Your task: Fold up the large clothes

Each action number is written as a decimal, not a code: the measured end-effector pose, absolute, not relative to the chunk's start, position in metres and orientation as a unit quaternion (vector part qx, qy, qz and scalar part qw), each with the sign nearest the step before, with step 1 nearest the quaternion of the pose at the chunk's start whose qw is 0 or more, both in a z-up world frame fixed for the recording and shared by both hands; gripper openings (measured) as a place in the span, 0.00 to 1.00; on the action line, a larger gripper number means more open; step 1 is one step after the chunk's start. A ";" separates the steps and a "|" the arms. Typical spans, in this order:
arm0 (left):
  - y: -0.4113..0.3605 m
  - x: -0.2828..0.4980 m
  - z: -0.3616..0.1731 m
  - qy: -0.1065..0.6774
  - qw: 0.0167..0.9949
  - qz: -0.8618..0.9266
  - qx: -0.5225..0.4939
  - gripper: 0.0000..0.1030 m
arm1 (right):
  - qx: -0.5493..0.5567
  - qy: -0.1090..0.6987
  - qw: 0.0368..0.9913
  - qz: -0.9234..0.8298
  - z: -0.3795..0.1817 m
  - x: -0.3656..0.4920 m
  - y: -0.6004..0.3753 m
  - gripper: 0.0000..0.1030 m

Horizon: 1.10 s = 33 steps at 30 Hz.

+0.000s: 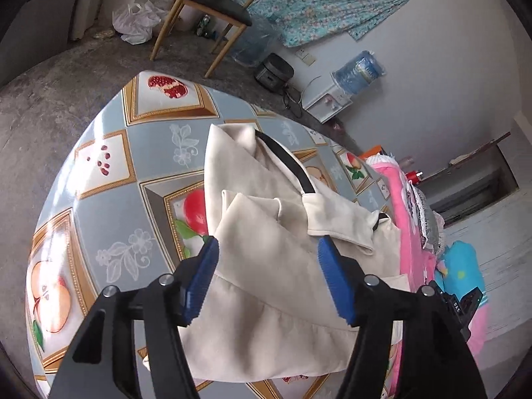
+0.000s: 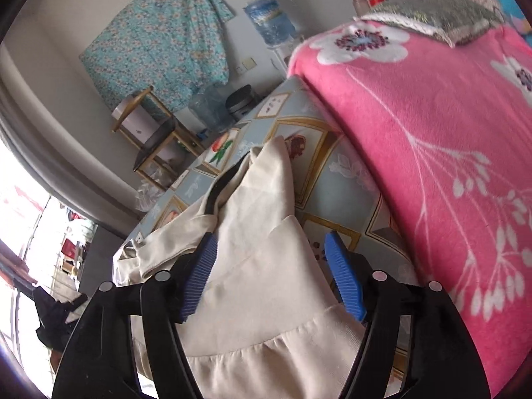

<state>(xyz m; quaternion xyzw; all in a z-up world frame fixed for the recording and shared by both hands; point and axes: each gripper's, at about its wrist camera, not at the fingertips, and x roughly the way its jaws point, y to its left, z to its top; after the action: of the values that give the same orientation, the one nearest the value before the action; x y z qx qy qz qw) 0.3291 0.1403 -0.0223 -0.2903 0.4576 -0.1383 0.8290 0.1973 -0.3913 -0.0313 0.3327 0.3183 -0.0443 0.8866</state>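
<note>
A cream garment [image 1: 272, 259] with a black inner collar band [image 1: 289, 166] lies folded on the fruit-patterned tablecloth [image 1: 109, 166]. My left gripper [image 1: 268, 246] hovers over its near hem, jaws apart, blue pads [image 1: 201, 286] clear of the cloth. In the right wrist view the same cream garment [image 2: 259, 266] stretches away from the camera, its black band [image 2: 219, 193] showing at the fold. My right gripper [image 2: 271, 244] stands open above the garment's hem, and nothing is pinched between its blue pads [image 2: 344, 279].
A pink flowered blanket [image 2: 432, 153] lies along the table's right side, with a grey cushion [image 2: 442, 16] on it. Beyond the table stand a wooden chair [image 1: 212, 10], water bottles [image 1: 360, 69], a rice cooker [image 1: 274, 71] and a white plastic bag [image 1: 136, 21] on the floor.
</note>
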 end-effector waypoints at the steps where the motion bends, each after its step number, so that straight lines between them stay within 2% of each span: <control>1: 0.144 0.322 -0.017 0.452 0.833 -0.139 -0.287 0.59 | 0.336 0.315 0.887 -0.039 -0.029 0.187 -0.391 0.67; 6: 0.152 0.270 -0.011 0.456 0.827 -0.166 -0.284 0.59 | 0.367 0.308 0.878 -0.011 -0.033 0.137 -0.389 0.72; 12: 0.152 0.221 -0.061 0.488 0.760 -0.198 -0.381 0.59 | 0.435 0.353 0.829 0.004 -0.081 0.098 -0.379 0.73; 19: 0.149 0.222 -0.116 0.476 0.692 -0.179 -0.513 0.59 | 0.505 0.347 0.791 -0.001 -0.110 0.105 -0.386 0.72; 24: 0.149 0.230 -0.121 0.444 0.709 -0.134 -0.531 0.57 | 0.507 0.334 0.794 -0.029 -0.110 0.125 -0.388 0.71; 28: 0.137 0.234 -0.113 0.428 0.741 -0.107 -0.506 0.56 | 0.495 0.323 0.805 -0.059 -0.111 0.135 -0.381 0.60; 29: 0.131 0.234 -0.110 0.426 0.754 -0.095 -0.491 0.54 | 0.492 0.320 0.807 -0.066 -0.113 0.135 -0.380 0.57; 30: 0.129 0.234 -0.108 0.426 0.767 -0.084 -0.472 0.47 | 0.490 0.315 0.809 -0.073 -0.114 0.136 -0.379 0.54; 31: 0.123 0.235 -0.105 0.428 0.784 -0.069 -0.444 0.43 | 0.487 0.312 0.812 -0.082 -0.115 0.136 -0.376 0.48; 32: 0.117 0.238 -0.104 0.430 0.796 -0.057 -0.422 0.36 | 0.482 0.311 0.814 -0.091 -0.115 0.137 -0.375 0.36; 33: 0.108 0.240 -0.099 0.431 0.816 -0.045 -0.382 0.25 | 0.471 0.313 0.819 -0.097 -0.115 0.138 -0.373 0.31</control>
<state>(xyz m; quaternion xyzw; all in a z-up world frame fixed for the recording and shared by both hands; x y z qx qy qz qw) 0.2399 0.1082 -0.0985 -0.3823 0.4307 -0.0447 0.8163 0.1378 -0.3731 -0.1153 0.4710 0.3126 -0.0975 0.8191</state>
